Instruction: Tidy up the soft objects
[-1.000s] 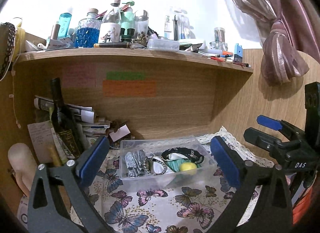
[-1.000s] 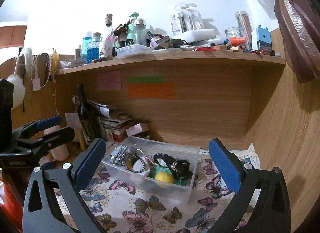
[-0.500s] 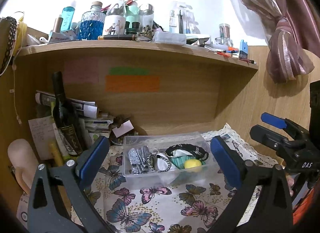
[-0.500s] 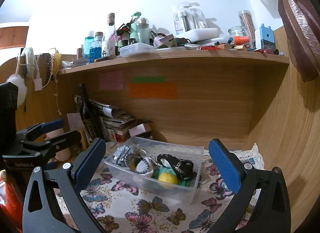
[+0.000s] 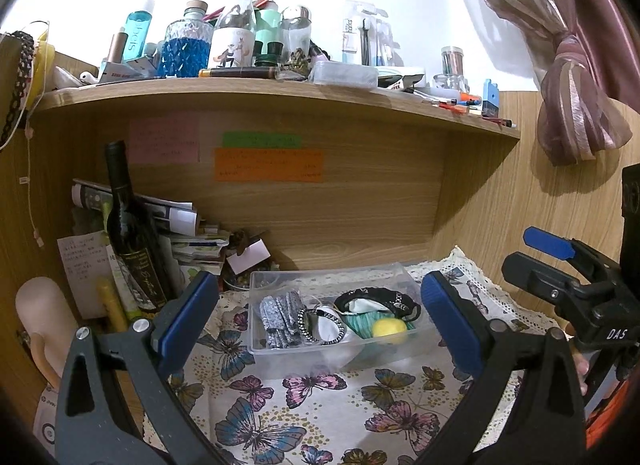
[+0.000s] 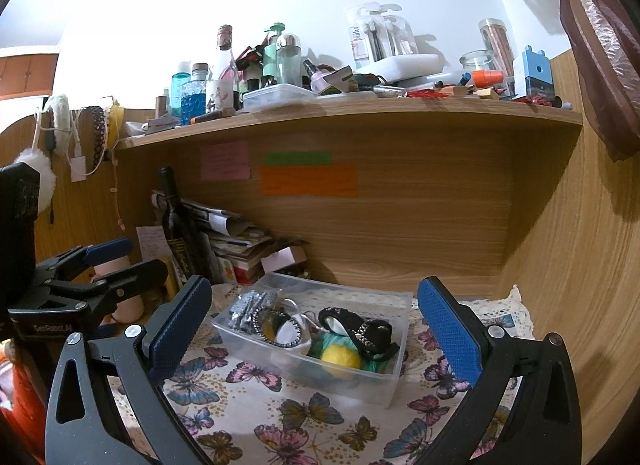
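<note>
A clear plastic box (image 5: pixel 280 349) (image 6: pixel 384 383) stands on the butterfly cloth under the shelf. In it lie a grey glittery scrunchie (image 5: pixel 280 315) (image 6: pixel 250 307), a black-and-white hair band (image 5: pixel 322 325) (image 6: pixel 280 329), a black band (image 5: pixel 380 297) (image 6: pixel 360 329), a teal cloth (image 5: pixel 358 325) and a yellow soft ball (image 5: pixel 388 329) (image 6: pixel 340 359). My left gripper (image 5: pixel 320 321) is open and empty, held back from the box. My right gripper (image 6: pixel 316 329) is open and empty, also back from the box.
A dark wine bottle (image 5: pixel 132 233) (image 6: pixel 178 233) and stacked papers (image 5: pixel 180 233) stand left of the box. The shelf (image 5: pixel 280 93) above is crowded with bottles and jars. A wooden wall (image 6: pixel 580 265) closes the right side. A curtain (image 5: pixel 576 113) hangs at the right.
Both grippers have pulled back and risen slightly, so the box sits a little farther and lower in view. Both stay open and empty.
</note>
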{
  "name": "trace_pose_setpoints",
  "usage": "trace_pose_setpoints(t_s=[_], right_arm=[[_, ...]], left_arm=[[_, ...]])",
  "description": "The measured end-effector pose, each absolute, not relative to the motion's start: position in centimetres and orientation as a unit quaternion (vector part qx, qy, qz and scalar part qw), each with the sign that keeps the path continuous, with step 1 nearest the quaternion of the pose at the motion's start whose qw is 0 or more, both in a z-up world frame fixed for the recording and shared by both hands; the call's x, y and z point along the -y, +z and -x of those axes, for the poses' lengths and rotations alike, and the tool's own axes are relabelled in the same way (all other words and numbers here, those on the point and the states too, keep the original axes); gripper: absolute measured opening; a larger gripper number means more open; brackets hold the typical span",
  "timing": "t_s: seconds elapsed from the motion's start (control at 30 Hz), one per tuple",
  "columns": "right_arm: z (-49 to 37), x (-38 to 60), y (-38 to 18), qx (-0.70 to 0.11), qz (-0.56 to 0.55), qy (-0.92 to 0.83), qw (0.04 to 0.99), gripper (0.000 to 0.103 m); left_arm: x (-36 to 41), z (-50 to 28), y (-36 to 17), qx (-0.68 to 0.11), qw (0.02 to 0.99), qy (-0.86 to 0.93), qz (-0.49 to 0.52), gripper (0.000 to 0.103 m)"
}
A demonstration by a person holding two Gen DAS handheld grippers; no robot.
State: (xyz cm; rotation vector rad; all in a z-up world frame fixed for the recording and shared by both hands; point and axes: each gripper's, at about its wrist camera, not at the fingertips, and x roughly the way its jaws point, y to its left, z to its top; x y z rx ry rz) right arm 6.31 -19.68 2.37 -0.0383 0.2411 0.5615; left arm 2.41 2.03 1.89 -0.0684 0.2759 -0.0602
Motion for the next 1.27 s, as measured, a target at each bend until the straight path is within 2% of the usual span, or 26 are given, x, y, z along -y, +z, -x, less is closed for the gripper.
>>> trace_pose_setpoints(t_s=[1.27], right_arm=[[-6.37,19.04,2.15,-0.124,0.021,0.286,0.950,0.103]], left_arm=[[-2.00,-2.62,1.52,-0.147,0.987,-0.050,0.042,0.103]])
